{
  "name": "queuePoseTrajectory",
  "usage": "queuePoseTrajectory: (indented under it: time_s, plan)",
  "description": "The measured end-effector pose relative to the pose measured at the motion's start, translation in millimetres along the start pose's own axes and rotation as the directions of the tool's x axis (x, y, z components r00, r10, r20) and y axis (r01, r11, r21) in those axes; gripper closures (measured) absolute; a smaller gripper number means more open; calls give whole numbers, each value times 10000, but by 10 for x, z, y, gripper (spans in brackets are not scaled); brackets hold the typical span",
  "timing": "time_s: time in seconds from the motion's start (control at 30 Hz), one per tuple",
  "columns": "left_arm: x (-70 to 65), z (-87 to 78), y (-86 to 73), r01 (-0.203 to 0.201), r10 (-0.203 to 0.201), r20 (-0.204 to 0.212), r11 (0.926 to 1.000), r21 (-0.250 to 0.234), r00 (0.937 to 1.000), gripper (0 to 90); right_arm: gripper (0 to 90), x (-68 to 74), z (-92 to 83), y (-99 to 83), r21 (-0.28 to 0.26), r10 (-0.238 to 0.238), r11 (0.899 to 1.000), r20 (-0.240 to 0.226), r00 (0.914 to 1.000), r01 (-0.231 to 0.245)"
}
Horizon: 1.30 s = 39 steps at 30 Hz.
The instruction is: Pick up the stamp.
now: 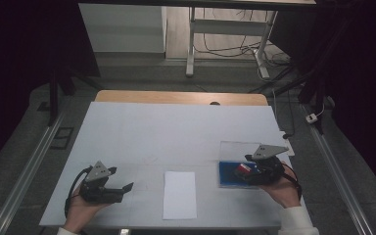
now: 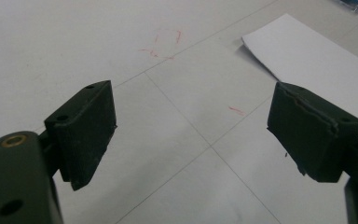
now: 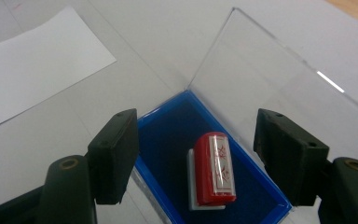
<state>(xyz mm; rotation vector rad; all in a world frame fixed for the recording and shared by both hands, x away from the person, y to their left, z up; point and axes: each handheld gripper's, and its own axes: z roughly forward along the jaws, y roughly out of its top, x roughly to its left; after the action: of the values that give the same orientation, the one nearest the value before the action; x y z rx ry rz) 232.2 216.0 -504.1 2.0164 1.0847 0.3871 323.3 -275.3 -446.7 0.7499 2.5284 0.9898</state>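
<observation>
Wide-open jaws of the right gripper (image 3: 196, 158) are being held around a red stamp (image 3: 213, 170) lying in a blue case (image 3: 168, 135), untouched; the left gripper (image 2: 191, 135) is being kept open above the table (image 2: 51, 42).

sheet of paper (image 1: 179, 194): flat, near table front | red pen marks (image 2: 164, 44): on white table cover (image 1: 176, 132)

At lower right of my right gripper view, the blue felt-lined tray (image 3: 168, 135) is cut off by the bottom edge; markings on the red cylindrical stamp (image 3: 214, 168) are unreadable.
</observation>
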Motion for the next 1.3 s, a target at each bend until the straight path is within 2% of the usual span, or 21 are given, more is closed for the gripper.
queuePoseTrajectory:
  time_s: [0.2,0.4,0.53,0.7,0.93,1.3]
  plan:
    - [6,-4,1,-3,3,11,10000,0,10000,157,314,-19,55,-22,400,53,9992,135,9999,-59]
    - [5,5,-2,-11,11,7,10000,28,10000,157,379,-75,106,-78,715,328,9969,66,9994,-332]
    - [4,13,-2,-23,23,16,10000,64,10000,158,406,-93,125,-93,794,355,9962,162,9992,-366]
    - [5,13,-2,-22,22,-1,10000,71,10000,158,499,-106,140,-108,814,293,9962,237,9993,-312]
    - [13,9,-2,-44,45,-21,10000,84,10000,158,578,-102,160,-114,942,243,9952,314,9992,-271]
    - [14,11,-7,-109,109,0,9998,141,9999,158,671,-90,195,-114,1054,182,9942,307,9994,-214]
